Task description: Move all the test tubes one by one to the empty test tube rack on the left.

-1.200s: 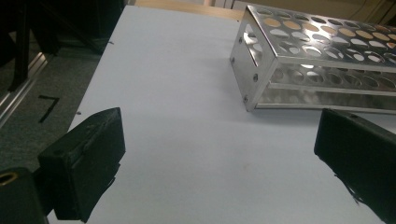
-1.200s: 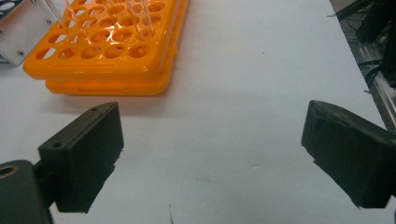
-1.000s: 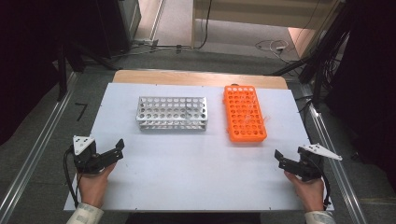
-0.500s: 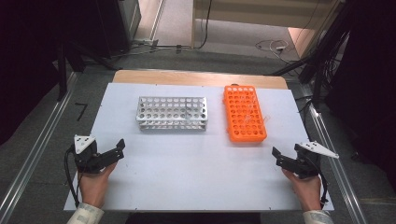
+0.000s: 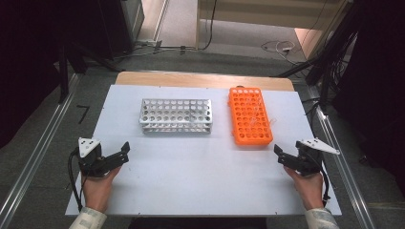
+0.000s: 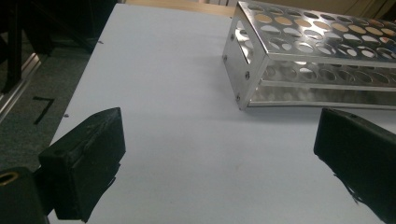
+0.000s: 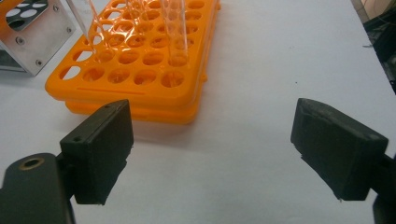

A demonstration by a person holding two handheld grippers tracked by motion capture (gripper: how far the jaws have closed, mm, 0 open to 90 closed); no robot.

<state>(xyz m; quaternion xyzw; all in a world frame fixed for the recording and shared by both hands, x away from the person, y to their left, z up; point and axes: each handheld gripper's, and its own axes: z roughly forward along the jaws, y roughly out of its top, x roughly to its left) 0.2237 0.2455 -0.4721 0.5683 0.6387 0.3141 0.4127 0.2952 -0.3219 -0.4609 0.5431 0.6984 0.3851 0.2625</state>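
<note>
A silver metal tube rack point(image 5: 175, 116) lies at the table's middle, with an orange tube rack point(image 5: 250, 121) to its right. A few clear tubes point(image 7: 180, 28) stand in the orange rack point(image 7: 140, 60). My left gripper point(image 5: 125, 151) rests near the front left, open and holding nothing. In the left gripper view its jaws point(image 6: 219, 130) stand wide apart, short of the metal rack point(image 6: 317, 56). My right gripper point(image 5: 278, 155) is at the front right, open and holding nothing. In the right gripper view its jaws point(image 7: 212, 130) face the orange rack's near end without touching it.
Both racks stand on a white board point(image 5: 200, 181) over a wooden table point(image 5: 200, 78). Metal rails point(image 5: 33, 157) run along both sides of the table. Cables point(image 5: 277, 47) lie on the floor beyond the far edge. A corner of the metal rack point(image 7: 32, 32) shows left of the orange one.
My right gripper has edged forward and a little left, toward the orange rack's near end. The left gripper has barely moved. Both stayed open.
</note>
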